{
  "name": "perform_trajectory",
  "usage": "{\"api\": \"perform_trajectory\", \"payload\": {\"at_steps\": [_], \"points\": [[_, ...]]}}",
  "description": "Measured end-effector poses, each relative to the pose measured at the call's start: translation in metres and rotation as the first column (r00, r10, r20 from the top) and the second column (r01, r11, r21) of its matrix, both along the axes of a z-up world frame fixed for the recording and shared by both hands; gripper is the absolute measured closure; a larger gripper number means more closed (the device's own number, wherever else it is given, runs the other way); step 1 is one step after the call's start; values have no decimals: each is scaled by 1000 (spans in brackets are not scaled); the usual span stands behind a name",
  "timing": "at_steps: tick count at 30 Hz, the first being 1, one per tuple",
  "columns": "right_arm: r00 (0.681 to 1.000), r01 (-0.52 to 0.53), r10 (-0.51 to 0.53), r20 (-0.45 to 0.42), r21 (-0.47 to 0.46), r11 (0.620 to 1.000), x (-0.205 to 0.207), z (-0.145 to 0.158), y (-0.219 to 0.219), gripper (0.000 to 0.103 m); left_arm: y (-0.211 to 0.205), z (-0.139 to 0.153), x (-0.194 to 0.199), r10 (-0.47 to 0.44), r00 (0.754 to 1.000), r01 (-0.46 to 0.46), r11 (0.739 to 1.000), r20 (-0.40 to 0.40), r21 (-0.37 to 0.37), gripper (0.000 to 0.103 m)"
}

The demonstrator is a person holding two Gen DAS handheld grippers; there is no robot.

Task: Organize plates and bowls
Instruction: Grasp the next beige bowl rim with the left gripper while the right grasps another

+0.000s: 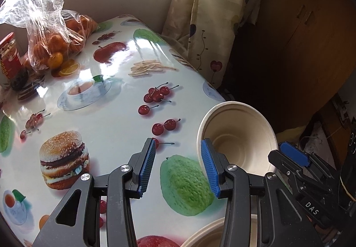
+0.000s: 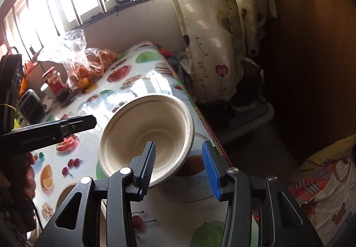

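**Bowl tipped up at table edge, grip unconfirmed**

Bowl (image 2: 142,127) is sitting tilted near the right edge of the table (image 1: 111,113), mouth facing me. I'm working it w/ the right gripper (image 2: 179,147): jaws part open, one finger inside the bowl, the other outside its wall. Can't tell if the pads are actually pinching yet. Left gripper (image 1: 178,147) is hovering part open over the cloth just beside the bowl, holding nothing.

Step, imo: picking up this bowl to stack it. Another pale rim (image 1: 200,238) is showing at the near edge; plate or bowl, can't tell, but prob. the stack target. Next move needs a firm pinch on the wall before lifting – it's thin and may flex or slip.
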State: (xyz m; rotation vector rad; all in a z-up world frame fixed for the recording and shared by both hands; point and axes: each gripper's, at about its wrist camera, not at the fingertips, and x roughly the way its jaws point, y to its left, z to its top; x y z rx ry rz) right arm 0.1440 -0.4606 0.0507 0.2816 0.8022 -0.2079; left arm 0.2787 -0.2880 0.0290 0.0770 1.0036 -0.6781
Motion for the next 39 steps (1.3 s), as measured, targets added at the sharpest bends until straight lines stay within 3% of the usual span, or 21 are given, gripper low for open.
{"api": "perform_trajectory", "payload": {"at_steps": [10,14,18,32,39], "points": [[1000,8,-8,-8,-3,1000,3,-3,0,71,-5,-3,4,-12,1000,12,1000,-21,-13,59],[1000,5,-5,-11,2,1000,4,-5,-2,75,-9,-7,4,-21,999,21,1000,-28,-5,69],[1000,5,-5,-13,7,1000,4,-7,-2,79,-10,-8,4,-18,999,18,1000,-36,-10,74],[1000,7,-7,-15,11,1000,5,-10,-1,83,-13,-9,4,-24,999,24,1000,-44,-8,84],[1000,8,-8,-15,12,1000,5,-11,1,84,-15,-10,3,-33,999,32,999,-43,-7,84]]}}
